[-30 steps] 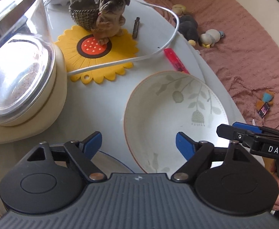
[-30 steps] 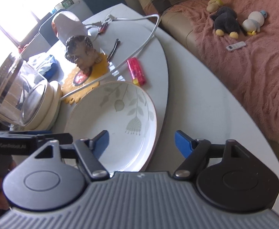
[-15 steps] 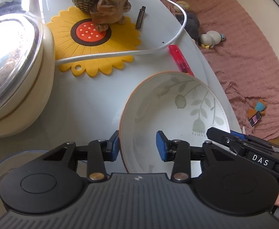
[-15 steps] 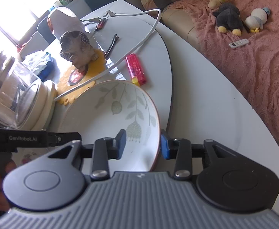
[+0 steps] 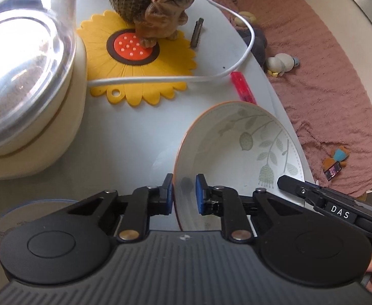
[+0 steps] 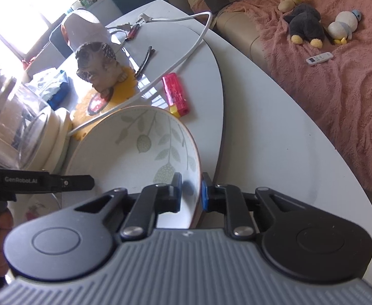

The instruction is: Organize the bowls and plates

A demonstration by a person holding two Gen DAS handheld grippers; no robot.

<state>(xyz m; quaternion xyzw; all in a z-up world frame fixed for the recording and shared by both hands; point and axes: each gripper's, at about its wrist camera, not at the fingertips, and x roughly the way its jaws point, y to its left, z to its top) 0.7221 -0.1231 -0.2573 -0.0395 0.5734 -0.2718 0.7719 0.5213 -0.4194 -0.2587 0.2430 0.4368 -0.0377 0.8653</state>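
Looks like the sorting is only getting started: both tongs have just been closing in on the leaf-patterned bowl (image 5: 239, 152), one on each side of it, and nothing seems stacked yet. At the bottom middle of the left wrist view the left gripper (image 5: 184, 193) has its blue pads pinched on the bowl's near-left rim, wall between them. Same deal in the right wrist view, where the right gripper (image 6: 191, 190) clamps the near-right rim at bottom centre. A second plate (image 5: 0, 226) peeks out at the lower left, my guess for where this goes. Further back, toward the upper left, sit the sunflower mat (image 5: 140, 58) and a dog figurine (image 5: 168, 7).
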